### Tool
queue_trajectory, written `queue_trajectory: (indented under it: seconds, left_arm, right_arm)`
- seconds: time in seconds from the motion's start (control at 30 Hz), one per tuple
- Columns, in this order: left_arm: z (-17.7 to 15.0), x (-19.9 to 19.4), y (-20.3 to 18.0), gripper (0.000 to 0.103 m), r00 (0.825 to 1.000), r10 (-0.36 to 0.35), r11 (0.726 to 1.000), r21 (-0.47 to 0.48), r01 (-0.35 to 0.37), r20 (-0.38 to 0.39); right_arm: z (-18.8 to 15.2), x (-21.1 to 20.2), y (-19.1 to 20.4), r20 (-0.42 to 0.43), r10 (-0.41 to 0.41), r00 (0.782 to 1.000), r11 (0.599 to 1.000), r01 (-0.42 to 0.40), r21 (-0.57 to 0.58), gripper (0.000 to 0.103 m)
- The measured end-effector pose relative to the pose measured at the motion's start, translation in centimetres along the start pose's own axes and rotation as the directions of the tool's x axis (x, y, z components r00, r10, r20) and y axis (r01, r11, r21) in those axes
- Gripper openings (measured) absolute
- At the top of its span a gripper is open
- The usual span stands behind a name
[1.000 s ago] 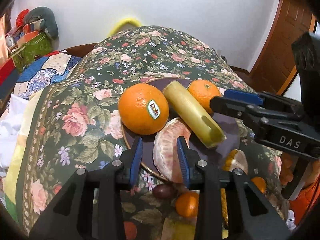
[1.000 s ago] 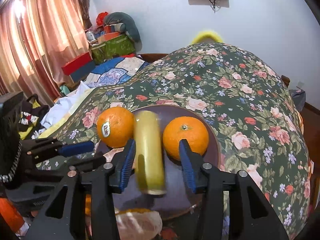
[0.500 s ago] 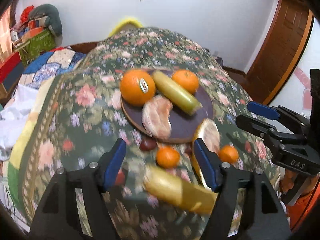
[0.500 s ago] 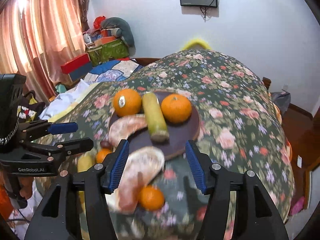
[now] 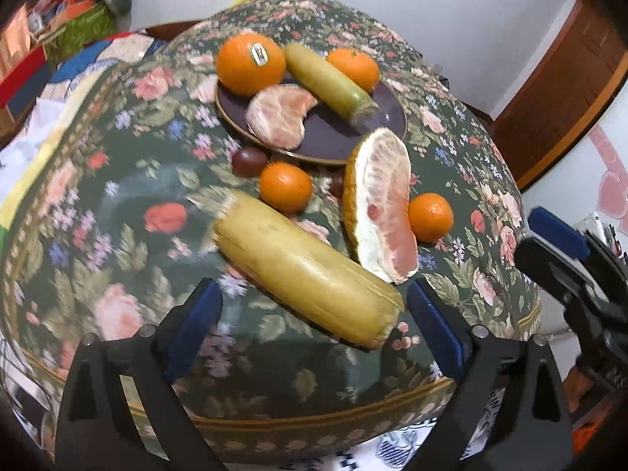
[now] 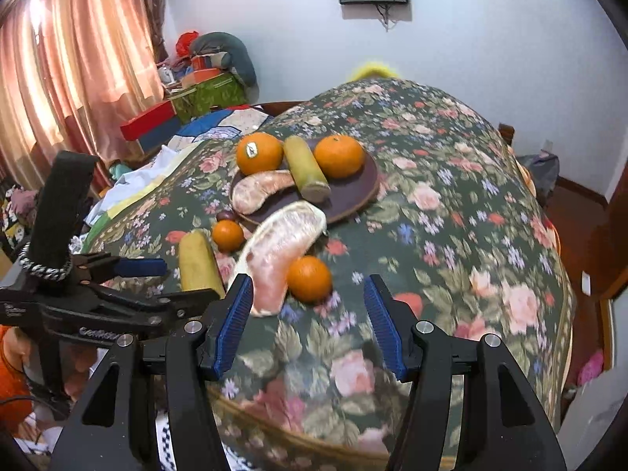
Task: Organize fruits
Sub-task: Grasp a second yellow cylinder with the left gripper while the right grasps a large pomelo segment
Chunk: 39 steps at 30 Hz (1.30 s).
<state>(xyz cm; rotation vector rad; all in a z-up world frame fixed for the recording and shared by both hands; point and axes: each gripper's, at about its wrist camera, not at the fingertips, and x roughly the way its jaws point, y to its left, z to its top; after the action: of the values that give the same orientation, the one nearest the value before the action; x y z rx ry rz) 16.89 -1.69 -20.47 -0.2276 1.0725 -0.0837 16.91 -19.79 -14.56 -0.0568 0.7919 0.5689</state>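
Observation:
A dark round plate (image 5: 333, 133) (image 6: 353, 196) on the floral table holds a large stickered orange (image 5: 250, 63), a green-yellow fruit stick (image 5: 327, 82), a mandarin (image 5: 353, 67) and a peeled pomelo piece (image 5: 280, 115). Loose on the cloth lie a yellow fruit stick (image 5: 306, 274) (image 6: 198, 263), a pomelo wedge in rind (image 5: 380, 204) (image 6: 280, 247), two small mandarins (image 5: 285, 186) (image 5: 430, 216) and a dark plum (image 5: 249, 161). My left gripper (image 5: 314, 325) is open and empty, just before the yellow stick. My right gripper (image 6: 308, 324) is open and empty, near the front mandarin (image 6: 309, 278).
The table (image 6: 451, 235) is draped in a floral cloth and drops off at the near edge. Boxes and bedding (image 6: 204, 90) lie at the left by a curtain. A wooden door (image 5: 569, 78) stands at the right.
Both grippers have pulled back and up from the plate and opened wider. The loose fruits in front of the plate have come into view.

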Motion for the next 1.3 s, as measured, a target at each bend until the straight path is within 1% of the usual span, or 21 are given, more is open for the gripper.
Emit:
queue_trajectory:
  seconds: [0.07,0.1,0.2,0.27,0.37,0.47,0.6,0.67,0.7,0.77,0.83,0.9,1.07,1.23,1.3]
  left_arm:
    - [-0.3,0.7,-0.6,0.097,1.000,0.025,1.000,0.009,-0.025,0.000]
    - [-0.4,1.0,-1.1,0.097,0.998,0.056,0.998,0.034,-0.056,0.010]
    - [-0.7,1.5,-2.3,0.097,0.993,0.114,0.986,0.116,-0.116,0.026]
    - [-0.9,1.5,-2.1,0.096,0.991,0.131,0.982,0.131,-0.135,0.039]
    - [-1.1,0.7,-0.8,0.094,0.995,0.096,0.987,0.123,-0.100,0.039]
    - [-1.4,-0.6,1.1,0.091,0.993,0.107,0.987,0.112,-0.112,0.055]
    - [-1.5,-2.0,4.0,0.089,0.991,0.121,0.990,0.070,-0.125,0.064]
    - [-1.5,-2.5,5.3,0.084,0.990,0.122,0.991,0.051,-0.125,0.064]
    - [-1.5,-2.8,5.9,0.083,0.991,0.116,0.992,0.038,-0.119,0.064]
    - [-1.4,-3.2,6.7,0.080,0.996,0.072,0.997,0.018,-0.073,0.059]
    - [-1.2,-3.4,7.0,0.080,0.998,0.019,1.000,0.009,-0.020,0.061]
    - [-0.9,-3.6,6.9,0.080,0.998,-0.003,1.000,0.019,0.002,0.068]
    - [0.3,-3.1,5.8,0.080,0.996,0.010,0.998,0.064,-0.016,0.087]
    - [1.5,-1.9,5.2,0.080,0.996,0.024,0.994,0.101,-0.033,0.089]
    - [2.0,-1.3,5.2,0.080,0.996,0.030,0.994,0.105,-0.040,0.088]
  right_arm:
    - [-0.5,-0.2,-0.3,-0.008,0.003,1.000,1.000,-0.002,0.011,0.055]
    - [-0.6,-0.3,-0.5,-0.012,0.000,1.000,1.000,0.001,0.014,0.055]
    - [-1.0,-0.5,-0.9,-0.022,-0.011,1.000,1.000,0.012,0.021,0.055]
    - [-1.1,-0.4,-1.1,-0.025,-0.011,1.000,0.999,0.012,0.031,0.055]
    - [-1.2,0.1,-1.1,-0.038,-0.002,0.999,0.999,0.003,0.039,0.055]
    - [-1.3,0.8,-0.5,-0.052,0.015,0.999,0.999,-0.013,0.036,0.055]
    - [-1.3,2.1,0.5,-0.069,0.049,0.996,0.998,-0.046,0.036,0.055]
    - [-1.2,2.8,1.1,-0.083,0.069,0.994,0.997,-0.066,0.040,0.055]
    - [-1.2,3.2,1.5,-0.089,0.080,0.993,0.996,-0.076,0.041,0.055]
    - [-1.2,3.9,2.2,-0.101,0.099,0.990,0.995,-0.096,0.040,0.055]
    - [-1.1,4.7,2.9,-0.113,0.114,0.987,0.993,-0.112,0.029,0.055]
    - [-1.0,5.4,3.2,-0.130,0.118,0.985,0.993,-0.116,0.025,0.055]
    - [-0.7,7.3,3.4,-0.163,0.118,0.980,0.993,-0.113,0.039,0.055]
    - [0.0,8.0,4.0,-0.163,0.084,0.983,0.996,-0.084,0.008,0.056]
    - [0.3,8.4,4.1,-0.162,0.075,0.984,0.997,-0.075,0.006,0.058]
